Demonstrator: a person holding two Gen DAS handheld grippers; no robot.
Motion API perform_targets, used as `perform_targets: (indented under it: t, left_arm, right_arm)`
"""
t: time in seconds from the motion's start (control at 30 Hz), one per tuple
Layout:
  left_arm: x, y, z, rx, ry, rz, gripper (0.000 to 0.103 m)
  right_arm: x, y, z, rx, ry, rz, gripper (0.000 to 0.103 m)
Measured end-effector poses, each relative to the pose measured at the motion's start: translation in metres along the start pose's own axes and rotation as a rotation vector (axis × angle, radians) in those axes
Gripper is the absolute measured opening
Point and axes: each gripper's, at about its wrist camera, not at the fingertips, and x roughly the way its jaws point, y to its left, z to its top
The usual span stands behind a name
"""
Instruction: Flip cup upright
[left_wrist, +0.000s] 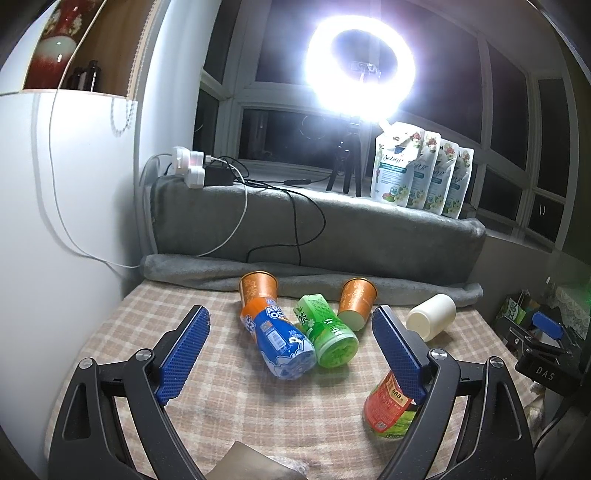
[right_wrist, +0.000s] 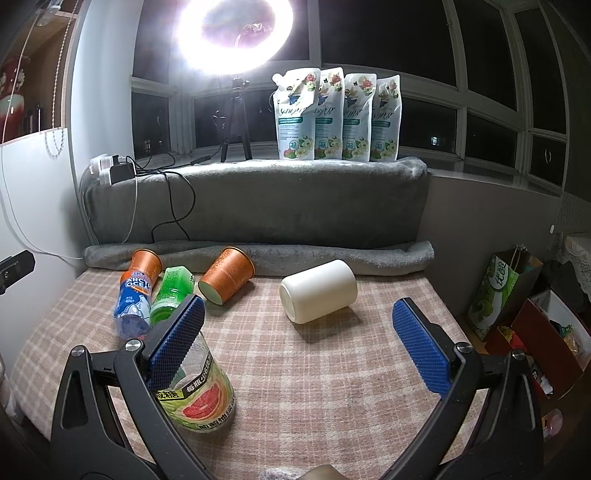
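A white cup (right_wrist: 318, 291) lies on its side on the checked cloth, its closed base toward me; it also shows in the left wrist view (left_wrist: 432, 316) at the right. Two orange paper cups lie on their sides near the grey roll: one (right_wrist: 227, 280) in the middle, one (right_wrist: 147, 261) further left. My right gripper (right_wrist: 299, 325) is open and empty, just short of the white cup. My left gripper (left_wrist: 291, 326) is open and empty, above the lying bottles. The right gripper's blue finger (left_wrist: 548, 325) shows at the far right of the left wrist view.
A blue Arctic Ocean bottle (left_wrist: 279, 341) and a green bottle (left_wrist: 327, 332) lie side by side. A grapefruit-label bottle (right_wrist: 199, 391) stands under my right gripper's left finger. Grey blanket roll (right_wrist: 258, 254) bounds the back. Bags and boxes (right_wrist: 517, 302) stand off the right edge.
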Motion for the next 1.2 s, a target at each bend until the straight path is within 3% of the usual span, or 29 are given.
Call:
perform_targets:
  t: [1.2]
  left_arm:
    - [0.0001,0.0014,-0.0024,-0.006,0.004,0.000,0.090]
  right_arm:
    - [0.0001,0.0018,0.0013,0.002,-0.002,0.000,0.103]
